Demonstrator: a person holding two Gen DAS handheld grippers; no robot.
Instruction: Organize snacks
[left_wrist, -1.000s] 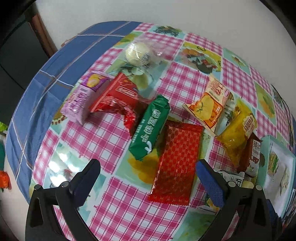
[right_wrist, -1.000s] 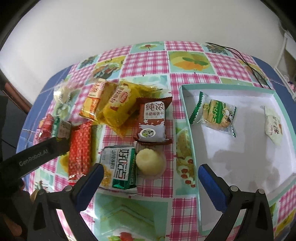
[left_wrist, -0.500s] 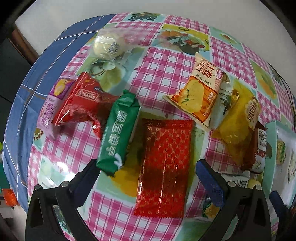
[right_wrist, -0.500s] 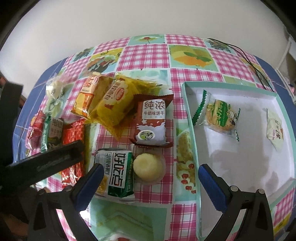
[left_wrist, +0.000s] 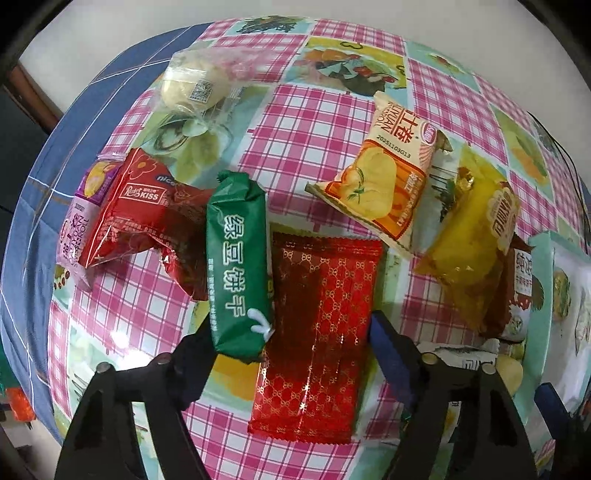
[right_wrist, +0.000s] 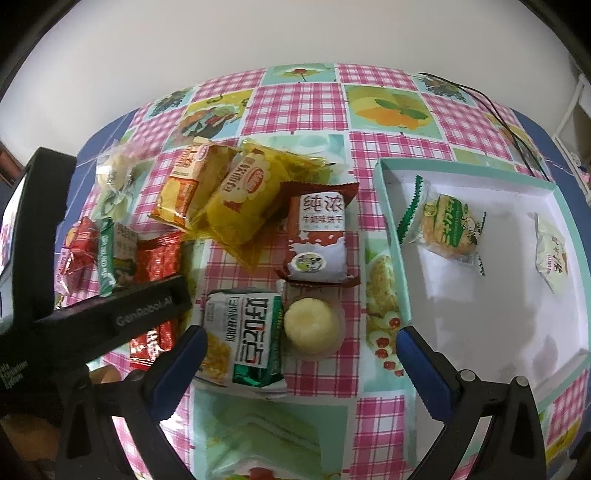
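My left tongs (left_wrist: 291, 354) were closing around the red patterned wafer packet (left_wrist: 317, 336), not pinching yet; it ran lengthwise straight ahead between the tips, green mung-bean biscuit pack (left_wrist: 238, 273) alongside. Right tongs (right_wrist: 301, 354) hung released, farther off

Table (right_wrist: 303, 107) under a pink checked cloth with fruit squares. Toward its left edge, snack packets strewn close together: green packet (left_wrist: 238, 273) beside red packet (left_wrist: 317, 332), orange packet (left_wrist: 384, 184), yellow packet (left_wrist: 476, 243), brown packet (right_wrist: 319, 236). Toward the right edge, a white box (right_wrist: 391, 229).
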